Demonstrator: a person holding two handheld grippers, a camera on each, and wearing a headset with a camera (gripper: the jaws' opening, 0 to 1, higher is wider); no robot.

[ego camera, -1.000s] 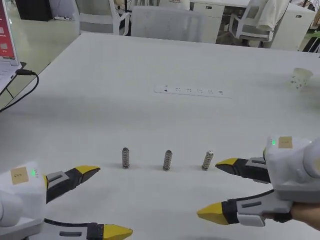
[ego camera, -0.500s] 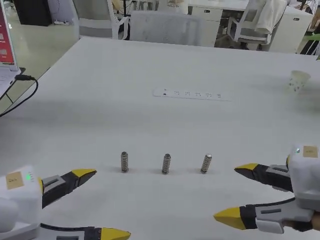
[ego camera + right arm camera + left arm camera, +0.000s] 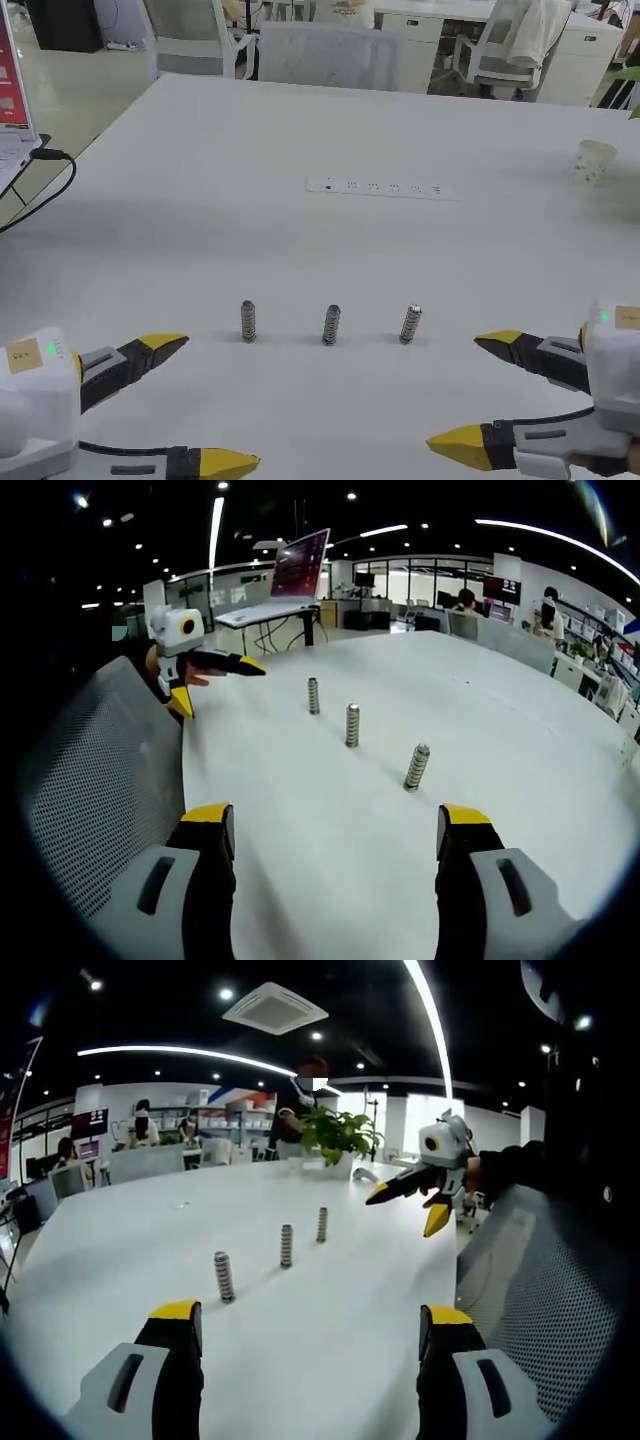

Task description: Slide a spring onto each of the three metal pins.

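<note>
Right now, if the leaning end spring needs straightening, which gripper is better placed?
Probably right. The right gripper, open, sits nearest the leaning spring; the left gripper, also open, lies past the middle spring and far spring.

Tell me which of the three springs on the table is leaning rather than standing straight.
The spring at the right end of the row, nearest the right gripper. It tilts, while the middle spring and the left spring stand upright.

White tabletop (image 3: 300,120), power strip (image 3: 380,188) well ahead of the left gripper (image 3: 220,402) and right gripper (image 3: 454,391), paper cup (image 3: 596,160) far ahead of the right gripper, laptop (image 3: 10,90) and black cable (image 3: 50,175) far left of the left gripper, office chairs (image 3: 325,55) beyond.
</note>
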